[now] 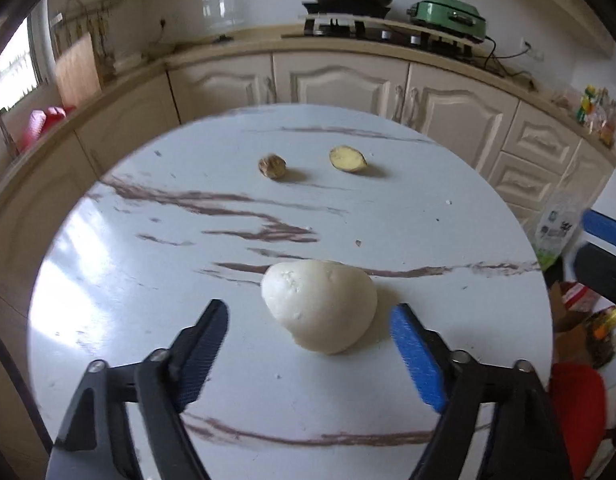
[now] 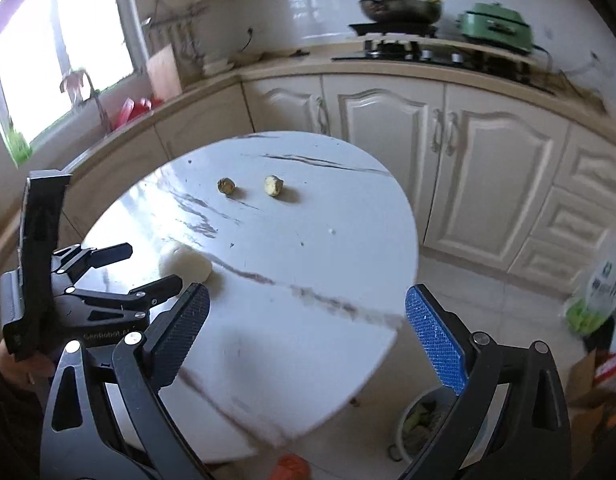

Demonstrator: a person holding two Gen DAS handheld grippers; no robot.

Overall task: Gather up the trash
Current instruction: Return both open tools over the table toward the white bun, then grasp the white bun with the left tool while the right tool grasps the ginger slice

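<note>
We had the left gripper (image 1: pixel 308 356) spread open, straddling the white lump (image 1: pixel 319 306) on the round table (image 1: pixel 108 280). Looked soft and squishy, so we figured pinch its middle gently. Right gripper (image 2: pixel 308 336) open, empty.

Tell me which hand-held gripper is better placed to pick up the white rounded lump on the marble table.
Left. The left hand-held gripper is open with the white rounded lump just ahead of its fingers. The right hand-held gripper is open too, but farther away near the round marble table's edge.
</note>
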